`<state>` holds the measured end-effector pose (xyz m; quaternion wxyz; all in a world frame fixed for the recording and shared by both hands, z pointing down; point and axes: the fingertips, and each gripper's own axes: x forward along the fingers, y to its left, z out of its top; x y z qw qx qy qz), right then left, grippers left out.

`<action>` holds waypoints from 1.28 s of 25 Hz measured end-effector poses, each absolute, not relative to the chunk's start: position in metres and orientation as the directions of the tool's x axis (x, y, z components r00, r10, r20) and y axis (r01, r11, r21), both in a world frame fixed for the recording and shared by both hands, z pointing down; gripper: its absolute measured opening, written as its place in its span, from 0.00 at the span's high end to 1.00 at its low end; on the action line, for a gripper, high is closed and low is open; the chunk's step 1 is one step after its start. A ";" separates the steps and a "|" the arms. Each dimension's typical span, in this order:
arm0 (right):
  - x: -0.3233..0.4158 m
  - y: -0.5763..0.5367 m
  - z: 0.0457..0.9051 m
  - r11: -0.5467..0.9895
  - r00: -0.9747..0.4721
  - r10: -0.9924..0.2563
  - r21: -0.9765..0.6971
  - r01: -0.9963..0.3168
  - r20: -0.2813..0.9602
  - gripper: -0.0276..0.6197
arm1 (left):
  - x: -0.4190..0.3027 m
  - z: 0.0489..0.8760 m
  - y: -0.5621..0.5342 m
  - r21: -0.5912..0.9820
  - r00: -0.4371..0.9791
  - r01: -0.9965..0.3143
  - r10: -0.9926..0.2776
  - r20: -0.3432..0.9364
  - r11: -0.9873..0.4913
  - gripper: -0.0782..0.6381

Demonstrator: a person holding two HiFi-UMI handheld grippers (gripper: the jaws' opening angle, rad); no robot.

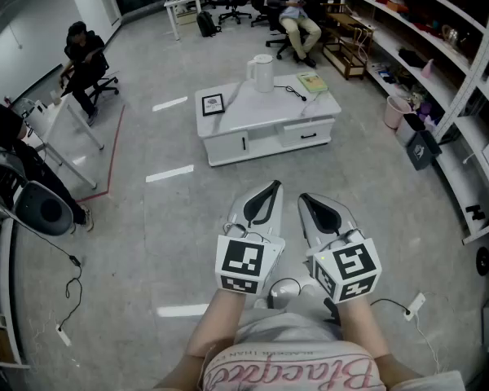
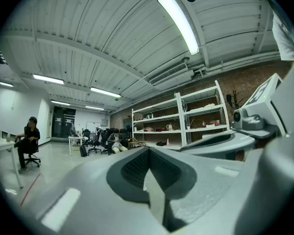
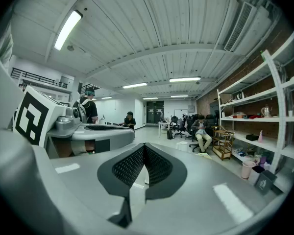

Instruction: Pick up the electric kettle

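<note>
The white electric kettle (image 1: pixel 261 73) stands upright at the far edge of a low white table (image 1: pixel 265 120), well ahead of me across the floor. Both grippers are held close to my body, far short of the table. My left gripper (image 1: pixel 272 187) points toward the table, its jaws shut with nothing between them; in the left gripper view its pads (image 2: pixel 137 168) meet at the tip. My right gripper (image 1: pixel 306 199) is beside it, also shut and empty, pads (image 3: pixel 157 168) touching. The kettle does not show in either gripper view.
On the table lie a black-framed card (image 1: pixel 213 104), a green book (image 1: pixel 312 81) and a black cord (image 1: pixel 295 93). Long shelving (image 1: pixel 448 72) runs down the right, with a pink bin (image 1: pixel 395 111). Seated people (image 1: pixel 85 59) are left and behind. A cable (image 1: pixel 69 259) trails on the floor at left.
</note>
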<state>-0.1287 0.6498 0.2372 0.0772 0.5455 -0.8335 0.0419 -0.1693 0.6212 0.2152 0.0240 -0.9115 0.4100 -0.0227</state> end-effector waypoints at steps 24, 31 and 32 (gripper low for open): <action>-0.001 0.646 0.236 0.524 -0.504 -0.840 0.059 -0.850 0.202 0.92 | -0.050 0.210 0.614 -0.074 0.555 -0.829 -0.832 0.022 -0.555 0.89; 0.013 0.643 0.241 0.546 -0.531 -0.825 0.030 -0.837 0.194 0.92 | -0.031 0.218 0.613 -0.074 0.539 -0.839 -0.842 0.035 -0.540 0.89; 0.013 0.640 0.242 0.547 -0.532 -0.824 0.027 -0.837 0.193 0.92 | -0.030 0.218 0.612 -0.075 0.539 -0.838 -0.842 0.037 -0.540 0.89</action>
